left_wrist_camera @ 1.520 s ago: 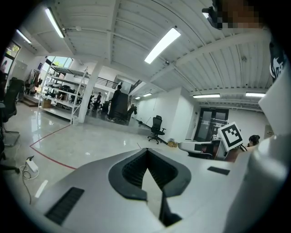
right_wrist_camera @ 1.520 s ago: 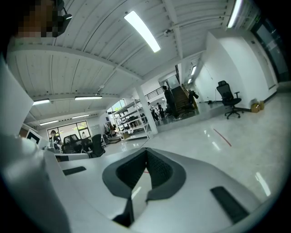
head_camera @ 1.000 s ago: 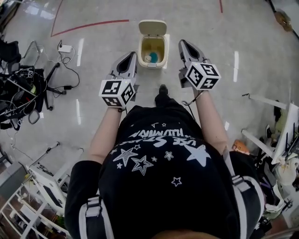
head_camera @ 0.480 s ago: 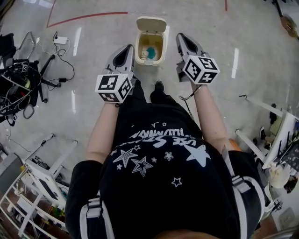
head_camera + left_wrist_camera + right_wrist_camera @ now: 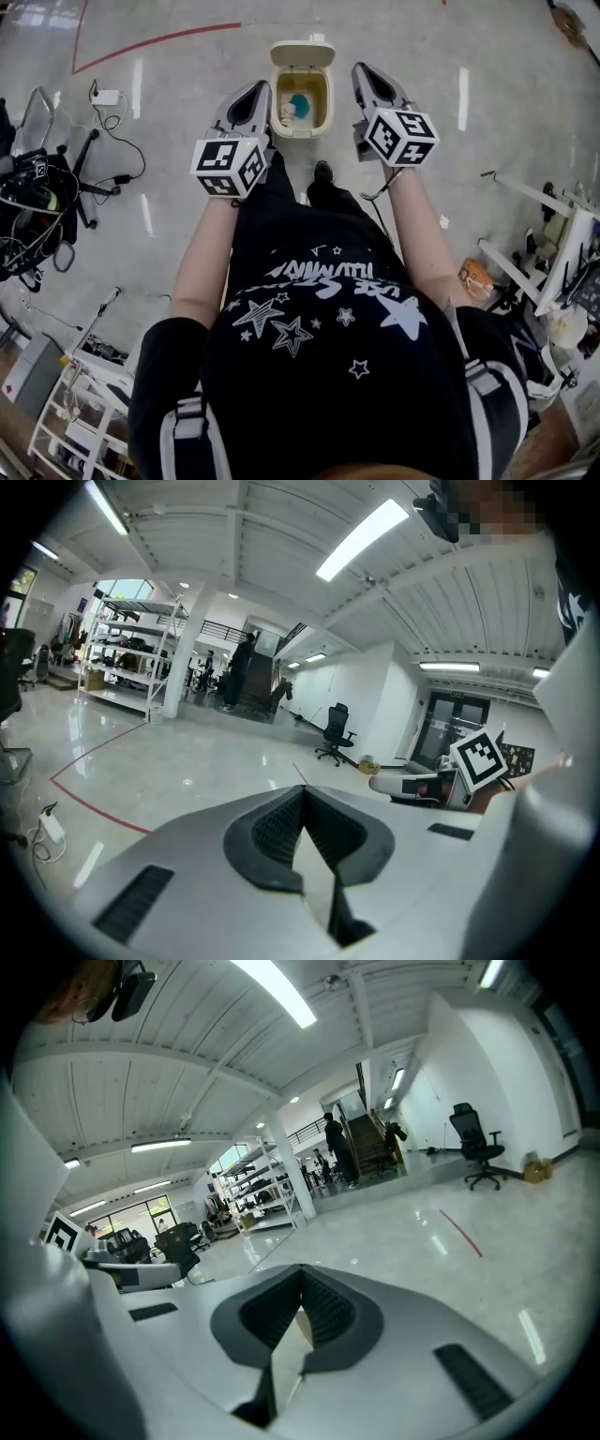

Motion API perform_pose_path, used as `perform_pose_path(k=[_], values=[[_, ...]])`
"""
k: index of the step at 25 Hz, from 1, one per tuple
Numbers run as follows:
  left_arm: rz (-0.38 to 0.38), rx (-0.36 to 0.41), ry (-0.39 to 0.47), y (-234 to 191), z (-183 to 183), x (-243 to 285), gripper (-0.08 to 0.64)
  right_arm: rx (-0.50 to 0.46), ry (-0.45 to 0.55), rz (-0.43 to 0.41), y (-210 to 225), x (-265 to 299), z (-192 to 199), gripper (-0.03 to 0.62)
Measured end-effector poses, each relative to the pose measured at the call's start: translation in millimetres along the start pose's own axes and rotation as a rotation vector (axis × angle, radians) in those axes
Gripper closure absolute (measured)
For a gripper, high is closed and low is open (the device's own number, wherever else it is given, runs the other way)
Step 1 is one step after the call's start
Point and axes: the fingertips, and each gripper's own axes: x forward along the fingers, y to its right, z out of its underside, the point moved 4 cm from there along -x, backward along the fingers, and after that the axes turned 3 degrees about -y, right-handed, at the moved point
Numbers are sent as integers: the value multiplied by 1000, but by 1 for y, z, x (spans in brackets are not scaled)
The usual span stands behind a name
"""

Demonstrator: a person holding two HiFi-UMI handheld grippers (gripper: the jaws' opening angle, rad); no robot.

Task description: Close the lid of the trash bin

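Glossy pale floor fills the head view, crossed by a red line (image 5: 141, 42), with cables and stands at the edges. A small cream bin (image 5: 323, 117) is set on the floor straight ahead of the person, just beyond a shoe (image 5: 323, 173). Its lid (image 5: 302, 52) is raised on the far side, away from the person, and a blue item (image 5: 300, 103) can be seen inside.

The left claw (image 5: 260, 87) is held just to the left of the bin and the right claw (image 5: 362, 71) just to its right, so the bin lies between them and lower down. In the left gripper view the left claw (image 5: 302, 791) is seen with its pads brought together at the tips and nothing between them. The same is seen of the right claw (image 5: 302, 1271) in the right gripper view. Only the open hall is shown in both of these views; the bin is not caught by either.

The lid's hinge edge runs left to right, so the lid would have to be tipped back toward the person. The right claw is judged slightly nearer to it, being held a little further forward.
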Motion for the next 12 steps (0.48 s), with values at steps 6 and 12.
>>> perform_pose_path(k=[6,12], values=[[62,10,-58,-33,-4,49,549,25,-28,79,10,37,6,586],[100,-8,-112,-56,7,101,549,57,-75,145,37,76,22,588]])
